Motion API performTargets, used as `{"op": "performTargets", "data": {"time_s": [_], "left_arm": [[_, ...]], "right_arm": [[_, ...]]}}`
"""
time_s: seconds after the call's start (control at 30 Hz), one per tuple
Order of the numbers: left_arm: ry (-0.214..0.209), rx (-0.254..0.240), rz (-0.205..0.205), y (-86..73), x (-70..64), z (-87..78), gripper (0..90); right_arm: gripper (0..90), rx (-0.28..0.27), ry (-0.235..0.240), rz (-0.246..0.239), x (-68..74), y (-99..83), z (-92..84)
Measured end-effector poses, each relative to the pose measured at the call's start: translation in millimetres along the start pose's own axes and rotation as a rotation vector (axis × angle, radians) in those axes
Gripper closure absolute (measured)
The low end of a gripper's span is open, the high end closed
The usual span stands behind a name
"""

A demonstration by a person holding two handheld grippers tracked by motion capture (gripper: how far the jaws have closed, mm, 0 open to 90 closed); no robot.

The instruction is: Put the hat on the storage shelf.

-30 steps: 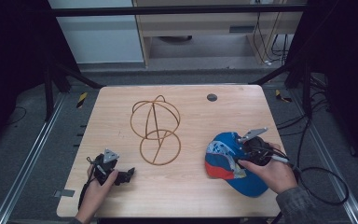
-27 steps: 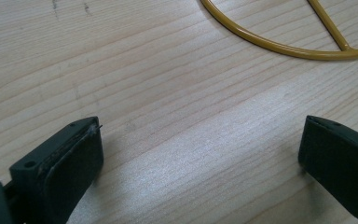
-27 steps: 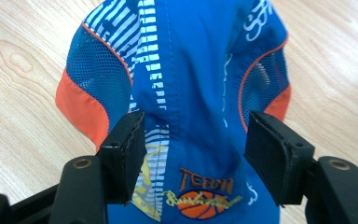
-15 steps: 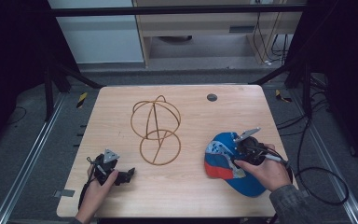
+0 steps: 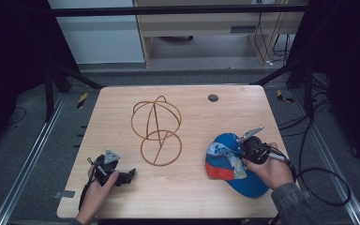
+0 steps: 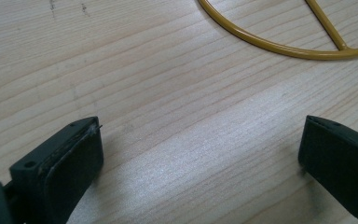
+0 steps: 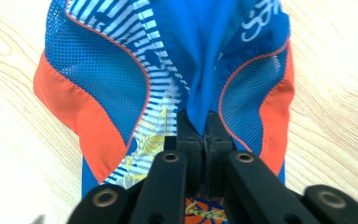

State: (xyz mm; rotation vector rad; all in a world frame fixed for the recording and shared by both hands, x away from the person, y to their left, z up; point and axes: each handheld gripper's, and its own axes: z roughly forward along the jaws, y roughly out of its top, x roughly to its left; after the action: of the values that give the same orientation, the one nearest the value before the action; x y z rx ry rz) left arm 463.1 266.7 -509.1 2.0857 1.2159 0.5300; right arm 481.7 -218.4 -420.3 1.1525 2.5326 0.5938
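My right hand-held gripper point(image 7: 198, 128) is clamped on a fold of the blue cap point(image 5: 229, 161) at the surface's point(image 5: 192, 187) near right. My left hand-held gripper point(image 6: 200, 149) rests spread apart — near the wire frame point(image 5: 157, 131).

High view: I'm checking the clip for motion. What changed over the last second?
The right gripper, shut on the cap, drew slightly toward the person's side of the table, and the cap shifted with it. The left gripper stayed open and resting on the table; the wire stand did not move.
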Motion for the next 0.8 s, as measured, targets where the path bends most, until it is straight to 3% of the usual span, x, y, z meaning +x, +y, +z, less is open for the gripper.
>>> {"op": "performTargets", "data": {"time_s": [0.33,0.8], "left_arm": [[0.0,0.0,0.0,0.0,0.0,0.0,0.0],[0.0,0.0,0.0,0.0,0.0,0.0,0.0]], "right_arm": [[89.9,-0.011,0.042,0.001,-7.0,5.2,-21.0],[89.9,-0.079,0.077,-0.021,-14.2,42.6,-73.9]]}}
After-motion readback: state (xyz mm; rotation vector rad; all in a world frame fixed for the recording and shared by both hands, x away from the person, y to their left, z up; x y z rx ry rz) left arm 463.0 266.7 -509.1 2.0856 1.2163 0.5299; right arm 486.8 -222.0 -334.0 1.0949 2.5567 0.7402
